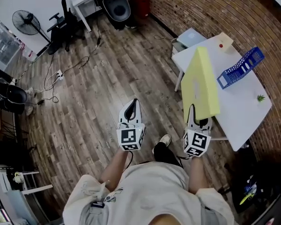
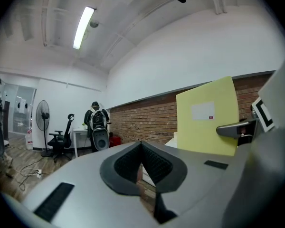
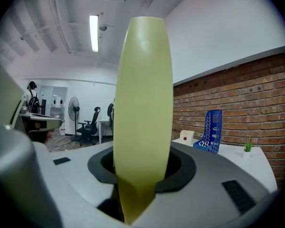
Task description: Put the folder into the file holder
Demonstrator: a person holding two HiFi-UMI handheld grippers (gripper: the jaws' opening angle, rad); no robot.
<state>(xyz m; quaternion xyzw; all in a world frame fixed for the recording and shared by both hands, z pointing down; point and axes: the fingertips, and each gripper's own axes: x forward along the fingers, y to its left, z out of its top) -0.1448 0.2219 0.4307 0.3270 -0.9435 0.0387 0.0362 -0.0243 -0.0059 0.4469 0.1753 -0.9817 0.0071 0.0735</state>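
A large yellow folder [image 1: 201, 83] stands on edge, upright, with my right gripper [image 1: 193, 110] shut on its lower edge; it hangs over the near end of the white table [image 1: 243, 111]. In the right gripper view the folder [image 3: 143, 103] rises edge-on between the jaws of that gripper [image 3: 142, 175]. The blue mesh file holder [image 1: 241, 67] lies on the table beyond the folder, to the right, and shows again [image 3: 210, 129] in the right gripper view. My left gripper [image 1: 134, 103] is over the wooden floor, left of the folder, shut [image 2: 141, 148] and holding nothing. From it the folder [image 2: 206, 118] appears to the right.
On the table stand a small cream box with a red dot [image 1: 224, 42] and a tiny green plant [image 1: 261, 98]. A pale blue seat [image 1: 189, 37] stands at the table's far end. Cables [image 1: 61, 74], a fan [image 1: 25, 21] and an office chair [image 1: 63, 22] are far left.
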